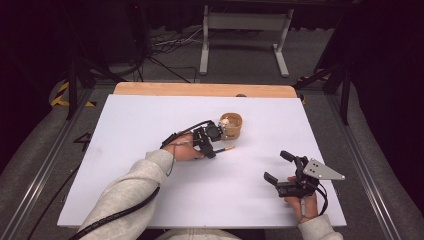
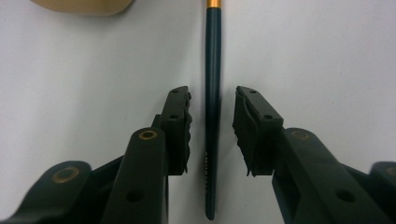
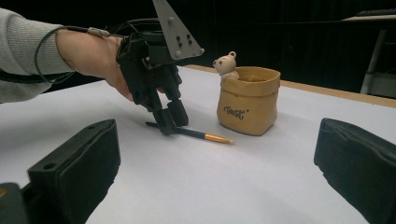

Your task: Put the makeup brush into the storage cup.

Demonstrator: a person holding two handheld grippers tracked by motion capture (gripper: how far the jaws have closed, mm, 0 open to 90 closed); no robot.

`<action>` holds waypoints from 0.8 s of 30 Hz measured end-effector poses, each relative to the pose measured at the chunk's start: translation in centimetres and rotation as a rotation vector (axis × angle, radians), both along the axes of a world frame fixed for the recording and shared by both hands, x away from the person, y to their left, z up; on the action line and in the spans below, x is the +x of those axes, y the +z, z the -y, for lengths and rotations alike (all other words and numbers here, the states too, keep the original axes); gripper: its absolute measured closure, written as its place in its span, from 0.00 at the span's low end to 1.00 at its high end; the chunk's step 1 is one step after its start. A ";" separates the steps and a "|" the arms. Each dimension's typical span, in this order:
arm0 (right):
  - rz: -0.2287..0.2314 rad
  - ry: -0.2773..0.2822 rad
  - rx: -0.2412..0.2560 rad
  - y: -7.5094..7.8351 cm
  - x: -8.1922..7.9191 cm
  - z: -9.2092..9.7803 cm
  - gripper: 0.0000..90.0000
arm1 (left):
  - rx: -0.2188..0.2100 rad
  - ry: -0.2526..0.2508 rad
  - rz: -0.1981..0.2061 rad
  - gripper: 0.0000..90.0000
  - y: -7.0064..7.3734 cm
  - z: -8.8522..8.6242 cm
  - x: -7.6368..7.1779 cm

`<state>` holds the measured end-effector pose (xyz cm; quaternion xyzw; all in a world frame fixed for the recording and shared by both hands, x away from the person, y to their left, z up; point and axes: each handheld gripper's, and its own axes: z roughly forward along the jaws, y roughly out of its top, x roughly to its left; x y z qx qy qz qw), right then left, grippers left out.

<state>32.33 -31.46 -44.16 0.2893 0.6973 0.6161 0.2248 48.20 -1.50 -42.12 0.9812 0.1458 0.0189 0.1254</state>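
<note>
Two grippers are ours: our left gripper (image 1: 212,150) straddles the dark pen (image 2: 212,116) lying flat on the white table (image 1: 150,120) beside the tan pot (image 3: 248,100), jaws parted around it, not touching; our right gripper (image 1: 279,167) rests wide apart.

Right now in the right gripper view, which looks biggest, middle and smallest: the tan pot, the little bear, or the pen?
1. Tan pot, clearly biggest.
2. Pen: long but very thin, partly hidden between the left tongs.
3. Little bear on the pot's rim, smallest.
The pen and bear are close, so that ranking is unsure.
</note>
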 end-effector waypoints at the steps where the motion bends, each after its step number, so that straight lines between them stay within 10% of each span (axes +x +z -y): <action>1: 0.000 0.000 -0.001 0.0 0.0 0.0 0.01 | 0.001 -0.001 -0.001 0.75 0.0 0.0 0.0; 24: -0.019 0.010 -0.005 0.0 0.0 -0.1 0.02 | 0.015 -0.005 0.015 0.93 0.0 0.0 -0.3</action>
